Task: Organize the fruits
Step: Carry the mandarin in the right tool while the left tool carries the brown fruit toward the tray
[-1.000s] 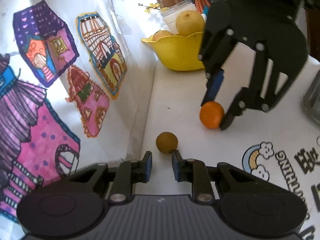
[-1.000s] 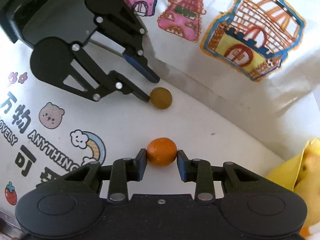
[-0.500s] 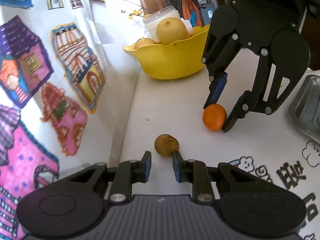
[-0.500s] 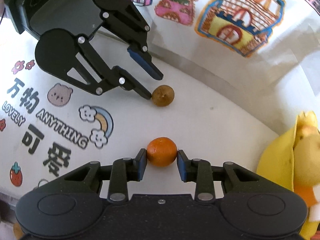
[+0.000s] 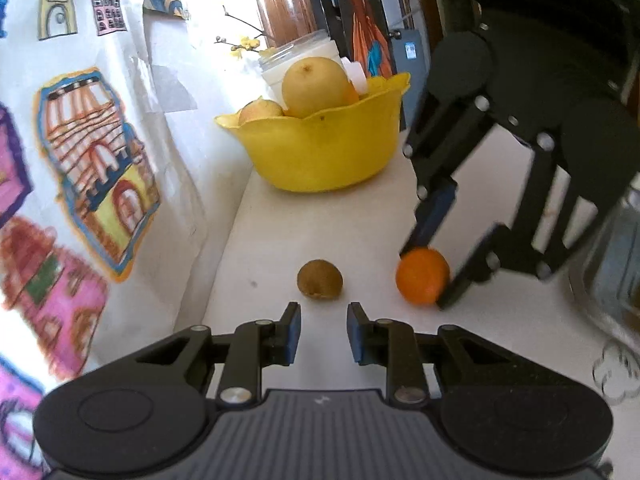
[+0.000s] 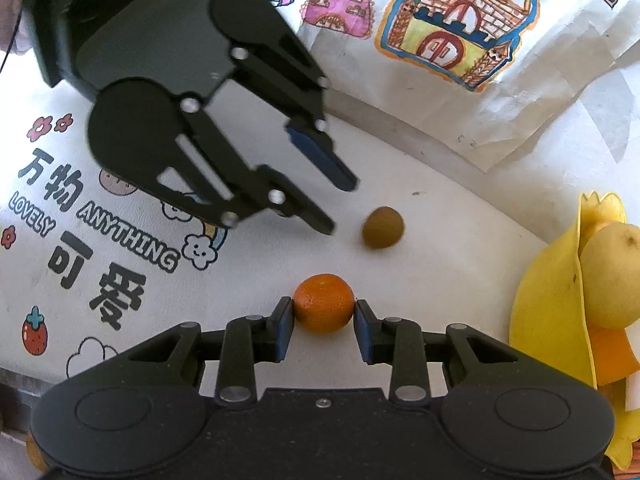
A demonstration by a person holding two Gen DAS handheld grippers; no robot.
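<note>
A small orange (image 6: 324, 309) sits between the fingers of my right gripper (image 6: 324, 322), which is shut on it just above the white table; it also shows in the left wrist view (image 5: 422, 276). A brown kiwi (image 5: 319, 279) lies on the table just ahead of my left gripper (image 5: 323, 330), which is open and empty, apart from the fruit. The kiwi also shows in the right wrist view (image 6: 383, 227). A yellow bowl (image 5: 324, 148) holding a pear (image 5: 315, 87) and other fruit stands at the back by the wall.
A paper with coloured house drawings (image 5: 92, 148) covers the wall on the left. A white jar (image 5: 300, 60) stands behind the bowl. A metal tray edge (image 5: 612, 264) lies at the right. The tablecloth carries printed letters (image 6: 100, 236).
My left gripper has drawn back from the kiwi and opened wider. My right gripper still holds the orange and has shifted toward the bowl side.
</note>
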